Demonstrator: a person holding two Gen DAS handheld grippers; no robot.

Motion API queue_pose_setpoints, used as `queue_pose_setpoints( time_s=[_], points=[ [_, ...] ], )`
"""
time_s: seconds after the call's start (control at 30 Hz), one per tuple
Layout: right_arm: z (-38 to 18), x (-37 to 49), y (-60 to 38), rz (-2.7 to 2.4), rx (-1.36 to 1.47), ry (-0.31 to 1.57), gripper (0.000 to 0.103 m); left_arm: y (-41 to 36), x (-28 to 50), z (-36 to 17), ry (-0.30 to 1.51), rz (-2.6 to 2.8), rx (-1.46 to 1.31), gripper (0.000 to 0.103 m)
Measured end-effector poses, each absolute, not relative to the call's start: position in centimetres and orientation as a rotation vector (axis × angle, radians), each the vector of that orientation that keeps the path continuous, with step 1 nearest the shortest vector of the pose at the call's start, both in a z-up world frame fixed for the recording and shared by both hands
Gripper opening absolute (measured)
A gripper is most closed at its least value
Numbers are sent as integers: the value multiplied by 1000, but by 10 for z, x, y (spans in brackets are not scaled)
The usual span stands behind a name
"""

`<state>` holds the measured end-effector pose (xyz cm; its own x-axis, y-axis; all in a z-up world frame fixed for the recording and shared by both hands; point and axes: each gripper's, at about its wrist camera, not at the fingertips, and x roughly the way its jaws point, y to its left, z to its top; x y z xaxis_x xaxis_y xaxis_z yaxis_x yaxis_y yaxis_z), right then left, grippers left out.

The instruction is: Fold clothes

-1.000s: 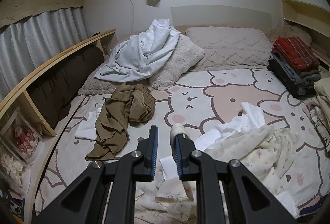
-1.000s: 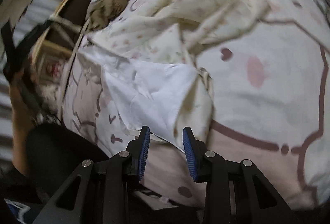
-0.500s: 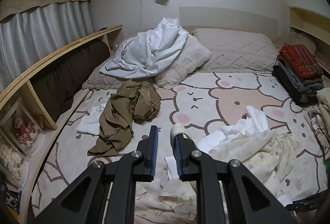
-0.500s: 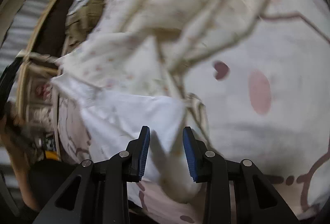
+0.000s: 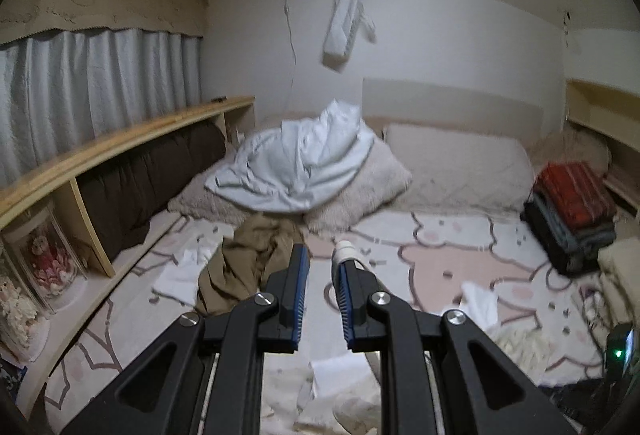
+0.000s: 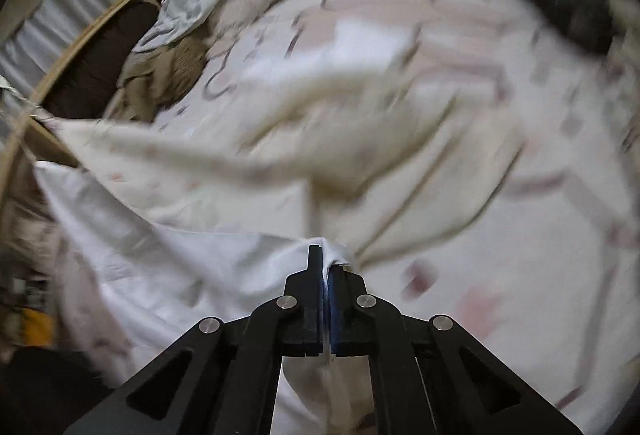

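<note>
Left wrist view: the left gripper (image 5: 322, 287) is raised above the bed (image 5: 440, 255), its jaws spread with nothing between them, pointing toward the pillows rather than at any cloth. That suggests it is waiting free to take a second corner. Past it lies a crumpled olive-brown garment (image 5: 244, 259) beside a small white cloth (image 5: 184, 275), both loose. Against the right edge stands a stack of folded clothes (image 5: 568, 219), a red piece on top, likely parked there out of the working space. A pale blue sheet (image 5: 304, 167) is heaped on the pillows.

Right wrist view: the right gripper (image 6: 325, 275) has its jaws pressed together, pinching an edge of the cream floral garment (image 6: 280, 163) where its white lining (image 6: 180, 259) shows. The cloth runs away from the pinch in stretched ridges across the bed sheet, so the hold looks meant to lift or drag it open for laying flat. The picture is blurred, so whether the far part hangs or lies I cannot tell.
</note>
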<state>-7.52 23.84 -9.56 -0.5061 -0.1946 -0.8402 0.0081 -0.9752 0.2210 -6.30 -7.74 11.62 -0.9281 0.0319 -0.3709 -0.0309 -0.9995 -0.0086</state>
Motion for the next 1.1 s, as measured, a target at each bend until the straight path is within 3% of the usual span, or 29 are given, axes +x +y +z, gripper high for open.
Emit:
queue_pose_setpoints(
  time_s=[0.17, 0.23, 0.47, 0.63, 0.77, 0.87, 0.97, 1.1],
  points=[
    [-9, -106, 294, -2896, 1256, -6, 3, -69, -59, 171, -93, 3043, -404, 17],
    [38, -118, 307, -2982, 1127, 81, 3, -57, -55, 211, -131, 3011, -287, 17],
    [222, -151, 307, -3295, 617, 639, 3, -34, -43, 375, -273, 2914, 49, 17],
    [384, -139, 317, -3475, 215, 696, 3, -52, -37, 473, -412, 2900, 185, 17],
    [438, -106, 317, -3406, 110, 647, 3, -84, -39, 480, -522, 2907, 153, 17],
    [423, -87, 317, -3273, 213, 628, 3, -103, -46, 439, -522, 2924, 35, 17],
    [368, -76, 317, -3135, 394, 585, 3, -117, -52, 371, -513, 2909, -158, 17],
    [235, -61, 312, -2978, 711, 487, 3, -131, -65, 251, -421, 2916, -505, 17]
  ],
)
